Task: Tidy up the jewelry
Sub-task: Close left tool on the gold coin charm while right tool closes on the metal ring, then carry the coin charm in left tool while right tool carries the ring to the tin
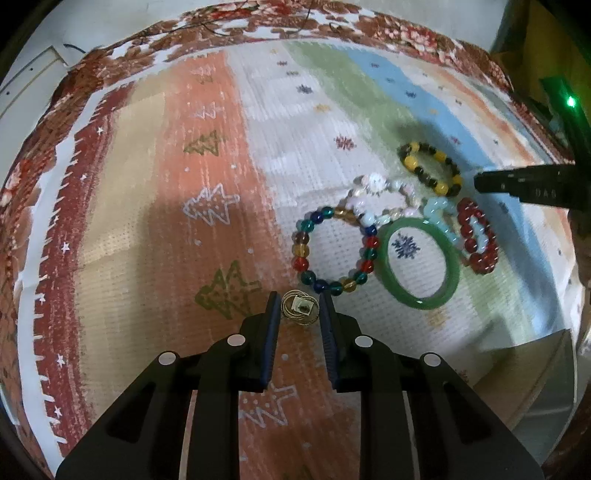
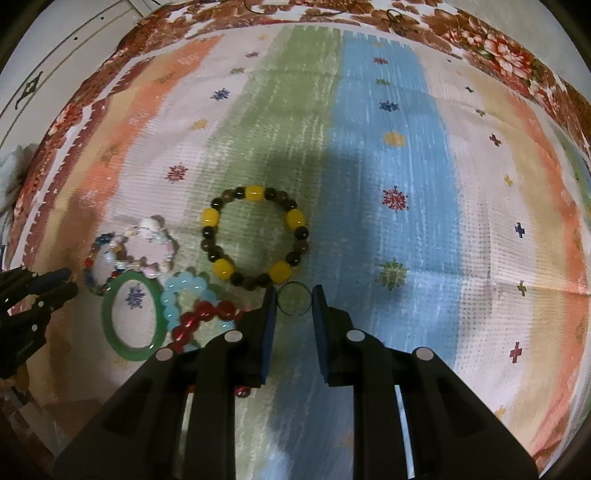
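In the left wrist view my left gripper [image 1: 298,301] is closed on a gold ring [image 1: 299,307], low over the patterned cloth. Beyond it lie a multicolour bead bracelet [image 1: 334,251], a green bangle [image 1: 421,262], a pale pastel bracelet [image 1: 380,197], a light blue bracelet [image 1: 443,218], a dark red bracelet [image 1: 478,236] and a yellow-and-black bracelet [image 1: 430,168]. In the right wrist view my right gripper [image 2: 293,297] is closed on a thin silver ring [image 2: 293,300], just in front of the yellow-and-black bracelet [image 2: 255,236]. The green bangle [image 2: 133,319] lies left.
The striped cloth [image 2: 388,147] lies over a floral tablecloth [image 1: 258,18]. A cardboard box edge [image 1: 535,376] shows at lower right in the left wrist view. My right gripper shows at the right edge there [image 1: 532,184]; my left gripper shows at the left edge of the right wrist view [image 2: 37,295].
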The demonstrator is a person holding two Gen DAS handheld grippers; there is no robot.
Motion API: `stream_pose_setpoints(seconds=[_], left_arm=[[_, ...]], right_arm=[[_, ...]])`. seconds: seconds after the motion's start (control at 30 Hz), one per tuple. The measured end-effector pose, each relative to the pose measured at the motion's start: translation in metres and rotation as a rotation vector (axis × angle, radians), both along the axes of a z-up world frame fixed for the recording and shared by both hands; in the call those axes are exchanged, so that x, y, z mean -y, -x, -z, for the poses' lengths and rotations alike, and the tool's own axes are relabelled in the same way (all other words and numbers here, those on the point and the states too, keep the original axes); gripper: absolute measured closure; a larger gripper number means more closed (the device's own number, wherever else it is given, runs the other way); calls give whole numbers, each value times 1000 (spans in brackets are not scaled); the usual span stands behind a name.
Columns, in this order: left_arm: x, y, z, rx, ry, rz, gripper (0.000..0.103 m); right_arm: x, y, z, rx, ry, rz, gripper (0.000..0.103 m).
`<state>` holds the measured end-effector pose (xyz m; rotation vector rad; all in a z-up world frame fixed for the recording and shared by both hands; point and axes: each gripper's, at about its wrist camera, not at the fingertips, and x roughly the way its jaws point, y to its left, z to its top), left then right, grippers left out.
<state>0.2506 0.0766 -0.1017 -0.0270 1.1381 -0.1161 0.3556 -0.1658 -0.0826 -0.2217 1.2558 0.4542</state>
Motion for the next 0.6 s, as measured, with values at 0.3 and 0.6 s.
stream_pose_setpoints(seconds=[0.3, 0.6], left_arm=[[2, 14, -21, 42, 27, -9, 82], [12, 42, -50, 109, 53, -12, 82]], right_arm=[[8, 25, -25, 19, -47, -6, 82], [8, 61, -65, 99, -82, -28, 82]])
